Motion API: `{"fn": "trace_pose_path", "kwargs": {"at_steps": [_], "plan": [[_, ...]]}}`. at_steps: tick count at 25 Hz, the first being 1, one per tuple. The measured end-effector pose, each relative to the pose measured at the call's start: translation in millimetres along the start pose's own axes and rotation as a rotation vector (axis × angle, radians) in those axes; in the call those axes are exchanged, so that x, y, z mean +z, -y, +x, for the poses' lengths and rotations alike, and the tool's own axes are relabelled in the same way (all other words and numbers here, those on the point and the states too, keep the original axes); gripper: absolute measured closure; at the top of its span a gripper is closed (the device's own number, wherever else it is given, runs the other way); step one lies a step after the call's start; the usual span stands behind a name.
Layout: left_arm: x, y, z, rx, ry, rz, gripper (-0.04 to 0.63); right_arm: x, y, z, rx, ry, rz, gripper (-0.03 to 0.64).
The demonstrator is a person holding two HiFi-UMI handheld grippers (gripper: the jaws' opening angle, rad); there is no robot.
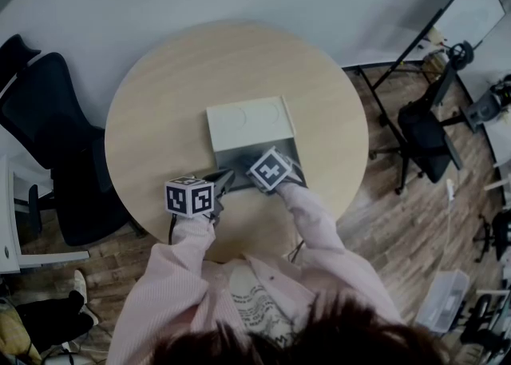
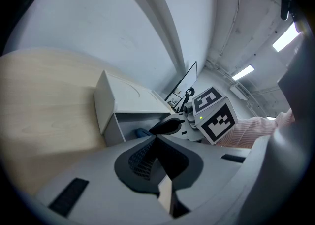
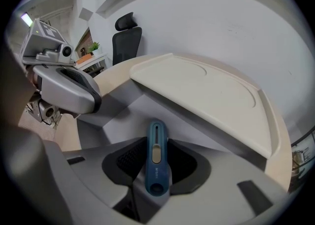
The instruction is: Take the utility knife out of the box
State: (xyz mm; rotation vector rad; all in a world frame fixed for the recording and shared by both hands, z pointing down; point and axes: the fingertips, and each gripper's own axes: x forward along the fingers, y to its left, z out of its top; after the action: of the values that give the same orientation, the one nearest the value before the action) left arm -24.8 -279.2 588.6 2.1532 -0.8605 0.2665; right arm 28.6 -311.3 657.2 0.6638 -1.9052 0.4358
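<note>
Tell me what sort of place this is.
Probably an office or meeting room: a round wooden table, a black office chair beside it, and what looks like a whiteboard on a stand in the corner.

Round table, pale wood-grain top, fills the frame centre in the head view. 1 item lies directly on it: a box, just right of centre. Box has a cream top with 2 faint circular impressions; its grey inner part shows at the end nearer the frame bottom. Box sits flat, well in from the table's edge.
</note>
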Motion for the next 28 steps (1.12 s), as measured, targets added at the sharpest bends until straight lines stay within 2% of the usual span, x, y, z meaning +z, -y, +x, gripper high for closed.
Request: {"fn": "trace_pose_path", "kwargs": {"at_steps": [3, 6, 8, 23, 28], "plan": [[-0.9, 0.9, -1.1, -0.002, -0.003, 0.002, 0.586, -1.4, 4.1, -1.6, -0.017, -0.001, 0.009, 0.473], [-3.6, 3.8, -0.5, -0.009, -0.012, 0.007, 0.586, 1.1, -2.8, -1.9, 0.034, 0.021, 0.045, 0.472], [-5.3, 4.7, -0.3, -0.011, -0.017, 0.011, 0.586, 1.3, -1.5, -3.0, 0.030, 0.029, 0.052, 0.473], [-5.2, 10.6, -3.7, -0.024, -0.001, 0.023, 0.586, 18.7, -7.3, -25.2, 0.044, 0.159, 0.045, 0.474], [-5.0, 13.9, -5.2, -0.022, 0.005, 0.036, 0.585, 21.3, 4.8, -32.0, -0.001, 0.218, 0.034, 0.473]]}}
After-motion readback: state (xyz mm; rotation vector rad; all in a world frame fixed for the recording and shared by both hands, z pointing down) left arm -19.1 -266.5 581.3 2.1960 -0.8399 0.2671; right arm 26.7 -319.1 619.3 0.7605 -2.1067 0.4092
